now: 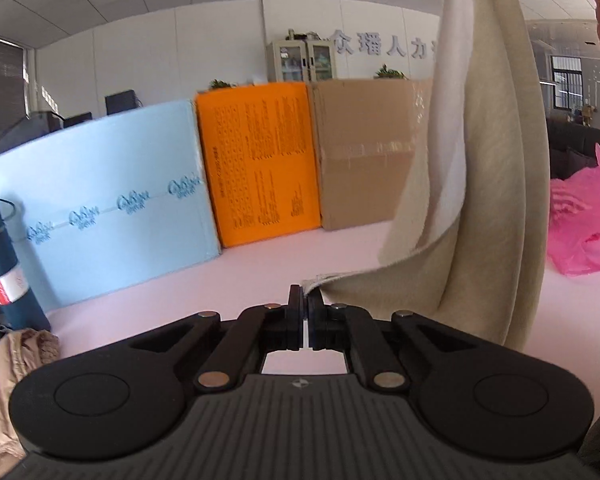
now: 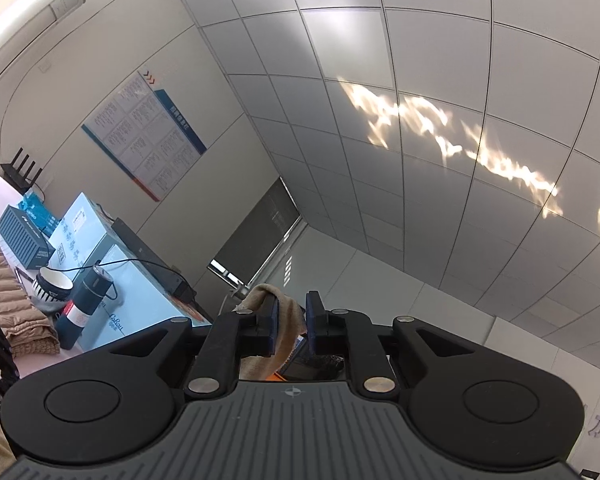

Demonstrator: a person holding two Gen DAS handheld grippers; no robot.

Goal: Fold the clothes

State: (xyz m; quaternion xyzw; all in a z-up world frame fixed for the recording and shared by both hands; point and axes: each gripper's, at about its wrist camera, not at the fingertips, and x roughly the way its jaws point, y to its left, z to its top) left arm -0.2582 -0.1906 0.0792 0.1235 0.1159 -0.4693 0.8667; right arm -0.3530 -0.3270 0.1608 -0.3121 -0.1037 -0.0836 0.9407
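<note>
**Beige garment held up by both grippers**

In the left wrist view, the left gripper [image 1: 305, 303] is clenched on a thin corner of the beige garment [image 1: 492, 168], its matte black fingers pressed almost together. From there the soft, felt-like cloth is lifted in long vertical folds above the pale pink table [image 1: 228, 280], a paler inner face being shown. A tan ribbed garment [image 1: 4, 376] is crumpled at the left edge beside a dark cylindrical flask [image 1: 4, 256]. Three flat upright panels are lined up behind: one light blue foam board [image 1: 100, 208], one orange board [image 1: 260, 164], one taped cardboard box [image 1: 364, 152]. One crinkled pink plastic bag [image 1: 584, 220] is seen to the right.

In the right wrist view, the right gripper [image 2: 291, 318] is tilted towards the tiled ceiling [image 2: 420, 120], and a bunched fold of the same cloth is grasped between its blue-padded fingers.
</note>
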